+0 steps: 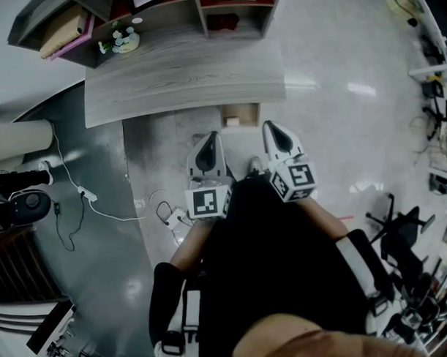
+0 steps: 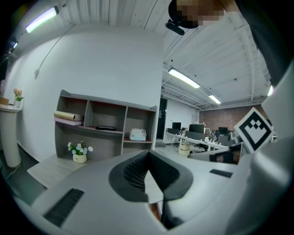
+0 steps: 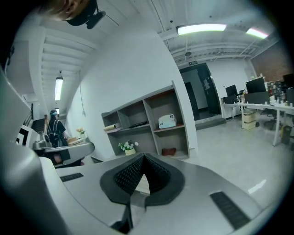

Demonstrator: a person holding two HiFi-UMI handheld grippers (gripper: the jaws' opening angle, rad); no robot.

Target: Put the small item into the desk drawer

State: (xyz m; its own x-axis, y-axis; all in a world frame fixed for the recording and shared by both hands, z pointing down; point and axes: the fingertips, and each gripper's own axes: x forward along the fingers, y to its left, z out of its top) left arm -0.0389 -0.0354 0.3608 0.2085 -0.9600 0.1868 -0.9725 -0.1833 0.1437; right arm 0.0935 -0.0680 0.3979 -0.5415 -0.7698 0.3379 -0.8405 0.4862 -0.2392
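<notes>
My left gripper (image 1: 207, 142) and right gripper (image 1: 275, 128) are held side by side in front of the grey wooden desk (image 1: 183, 80), both pointing toward it. Under the desk's front edge a light wooden drawer (image 1: 240, 115) shows just ahead of them. In the left gripper view the left gripper (image 2: 148, 155) is shut with nothing between its pads. The right gripper (image 3: 143, 158) is likewise shut and empty. I see no small item in any view.
Open shelves (image 2: 105, 124) stand at the back of the desk, holding a white device (image 2: 137, 134), with a small flower pot (image 1: 120, 40) on the desktop. A white cable and power strip (image 1: 89, 195) lie on the floor at left. Office chairs (image 1: 401, 234) stand at right.
</notes>
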